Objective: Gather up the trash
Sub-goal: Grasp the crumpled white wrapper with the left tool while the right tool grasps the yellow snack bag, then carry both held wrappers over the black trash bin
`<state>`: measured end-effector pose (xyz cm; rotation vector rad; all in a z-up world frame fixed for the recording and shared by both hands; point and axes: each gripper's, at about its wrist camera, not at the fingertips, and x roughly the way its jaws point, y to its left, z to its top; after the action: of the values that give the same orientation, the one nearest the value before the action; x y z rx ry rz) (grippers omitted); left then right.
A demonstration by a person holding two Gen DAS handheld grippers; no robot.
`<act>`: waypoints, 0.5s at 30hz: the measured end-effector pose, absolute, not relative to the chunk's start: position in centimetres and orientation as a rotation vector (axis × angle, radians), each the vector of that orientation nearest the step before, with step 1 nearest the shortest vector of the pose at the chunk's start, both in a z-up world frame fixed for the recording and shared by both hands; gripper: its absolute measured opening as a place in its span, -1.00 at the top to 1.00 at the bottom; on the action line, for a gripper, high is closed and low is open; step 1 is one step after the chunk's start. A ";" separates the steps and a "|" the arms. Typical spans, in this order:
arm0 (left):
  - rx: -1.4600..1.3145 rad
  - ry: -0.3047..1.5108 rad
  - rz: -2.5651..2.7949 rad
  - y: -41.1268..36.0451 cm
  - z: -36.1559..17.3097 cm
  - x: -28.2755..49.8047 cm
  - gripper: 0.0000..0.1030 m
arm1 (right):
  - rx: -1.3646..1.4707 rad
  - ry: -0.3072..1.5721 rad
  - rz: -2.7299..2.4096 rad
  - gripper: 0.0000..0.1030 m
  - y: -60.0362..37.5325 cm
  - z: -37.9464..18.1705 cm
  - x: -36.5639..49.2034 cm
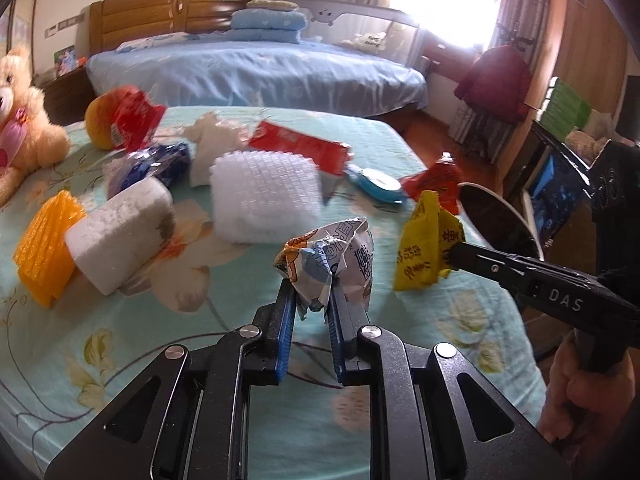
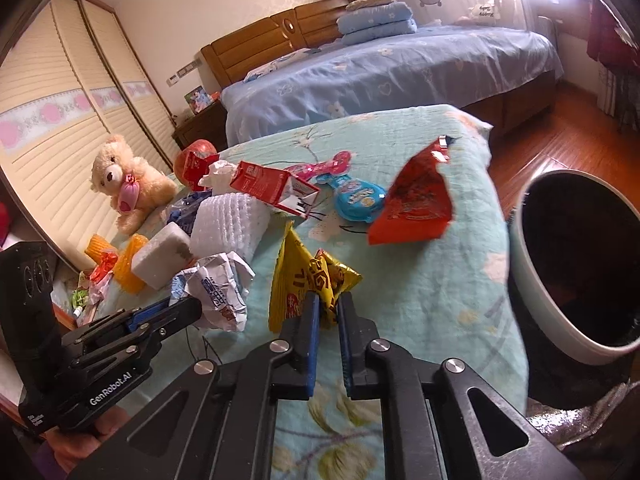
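Observation:
Trash lies scattered on a bed with a teal flowered sheet [image 1: 280, 360]. My left gripper [image 1: 312, 288] is shut on a crumpled white and blue wrapper [image 1: 340, 260], pinched at its lower end between the blue pads. The right wrist view shows the same gripper [image 2: 192, 308] and wrapper [image 2: 220, 288] from the side. My right gripper [image 2: 330, 300] is shut on a yellow wrapper [image 2: 300, 284], which stands up from the sheet. That gripper [image 1: 452, 256] and the yellow wrapper [image 1: 420, 256] also show at the right of the left wrist view. A dark round bin [image 2: 516, 248] stands beside the bed's right edge.
Farther back lie a red snack bag [image 2: 416, 204], a blue pack [image 2: 356, 196], a red carton [image 1: 300, 144], a white foam net [image 1: 264, 196], a white foam block [image 1: 120, 232] and an orange net [image 1: 44, 248]. A teddy bear [image 2: 120, 180] sits at the left.

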<state>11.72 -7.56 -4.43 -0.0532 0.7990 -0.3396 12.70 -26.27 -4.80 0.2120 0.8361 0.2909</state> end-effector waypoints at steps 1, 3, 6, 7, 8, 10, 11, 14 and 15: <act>-0.050 0.796 -0.351 -8.0 -4.2 11.6 0.71 | 0.219 0.832 0.285 0.84 -26.6 -4.7 12.4; -0.044 0.795 -0.368 -8.7 -4.1 11.6 0.71 | 0.237 0.826 0.274 0.84 -27.5 -4.5 11.9; -0.030 0.793 -0.398 -10.2 -3.9 11.6 0.71 | 0.257 0.814 0.250 0.84 -29.0 -4.2 11.3; -0.024 0.792 -0.410 -10.8 -3.7 11.7 0.71 | 0.260 0.810 0.240 0.84 -29.5 -4.1 11.1; -0.018 0.791 -0.419 -11.3 -3.6 11.7 0.71 | 0.264 0.805 0.228 0.84 -30.1 -4.0 10.9; -0.006 0.786 -0.439 -12.4 -3.4 11.7 0.71 | 0.268 0.799 0.210 0.84 -31.1 -3.8 10.5; 0.004 0.784 -0.450 -13.1 -3.3 11.7 0.71 | 0.270 0.795 0.199 0.84 -31.7 -3.7 10.4; 0.016 0.778 -0.479 -14.6 -2.9 11.6 0.71 | 0.265 0.779 0.158 0.85 -33.3 -3.3 9.9; 0.020 0.776 -0.489 -15.0 -2.8 11.6 0.71 | 0.266 0.773 0.142 0.85 -34.0 -3.2 9.7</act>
<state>11.62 -14.96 -2.76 0.0197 0.7762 -0.4886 9.67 -33.99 -3.16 0.2661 0.7734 0.1423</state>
